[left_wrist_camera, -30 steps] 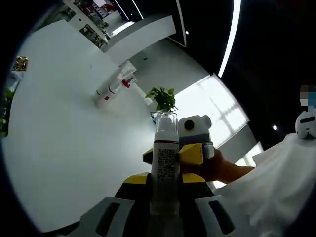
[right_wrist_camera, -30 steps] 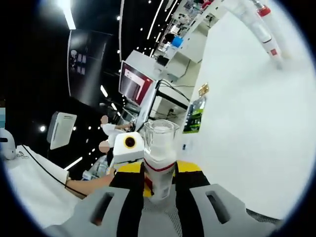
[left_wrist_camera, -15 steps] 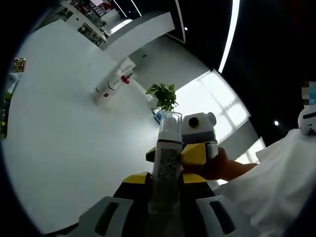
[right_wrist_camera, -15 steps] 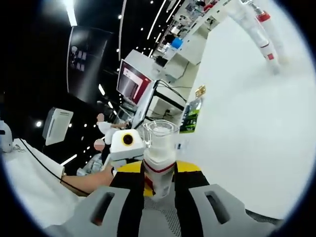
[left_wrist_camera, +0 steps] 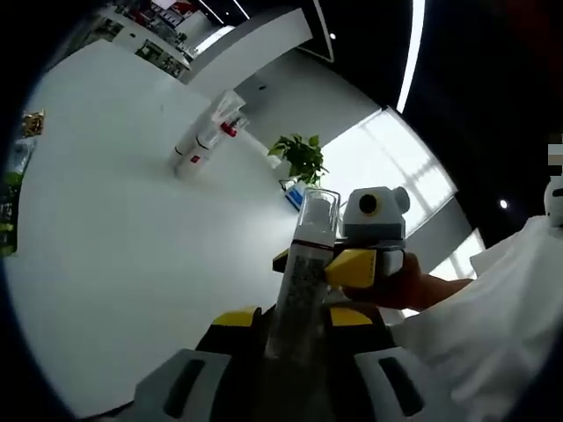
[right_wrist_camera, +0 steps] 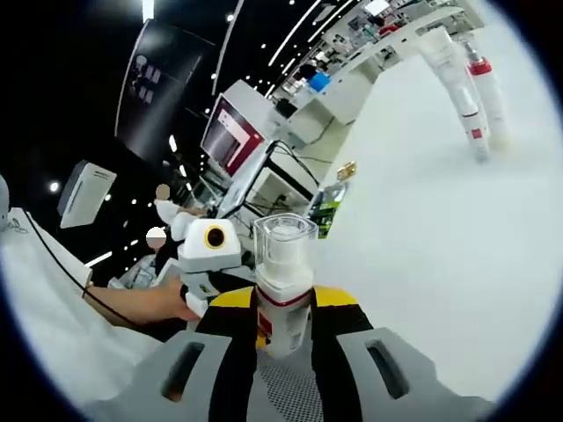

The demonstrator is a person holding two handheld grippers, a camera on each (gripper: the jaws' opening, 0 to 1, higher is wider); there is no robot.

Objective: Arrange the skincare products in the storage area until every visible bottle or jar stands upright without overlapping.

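Low at the centre of the left gripper view, pinching a clear-capped bottle (left_wrist_camera: 303,281) by its lower body with the jaws of the left gripper (left_wrist_camera: 295,330), printed label facing the camera and cap pointing away toward the middle of the frame. Just right of the bottle's upper part, meeting the yellow tips of the right gripper (left_wrist_camera: 365,264), gripped by a hand (left_wrist_camera: 413,290) at the right edge. Low at the centre of the right gripper view, likewise clamping a clear-capped, red-banded bottle (right_wrist_camera: 283,281) between the jaws of the right gripper (right_wrist_camera: 283,321), with the left gripper (right_wrist_camera: 207,264) just to its left. Probably one and the same bottle gripped from two sides, though cannot say for sure. Held up off the white counter (left_wrist_camera: 114,264), apparently so as to turn it cap-up and carry it to a free patch before setting it down. Toward the upper left of the left gripper view, well apart, showing a pair of white red-marked bottles (left_wrist_camera: 201,145) close together on the counter; same pair (right_wrist_camera: 471,97) at the upper right of the right gripper view. Cannot tell whether standing or lying. Worth setting this bottle down clear of them, to avoid overlap.
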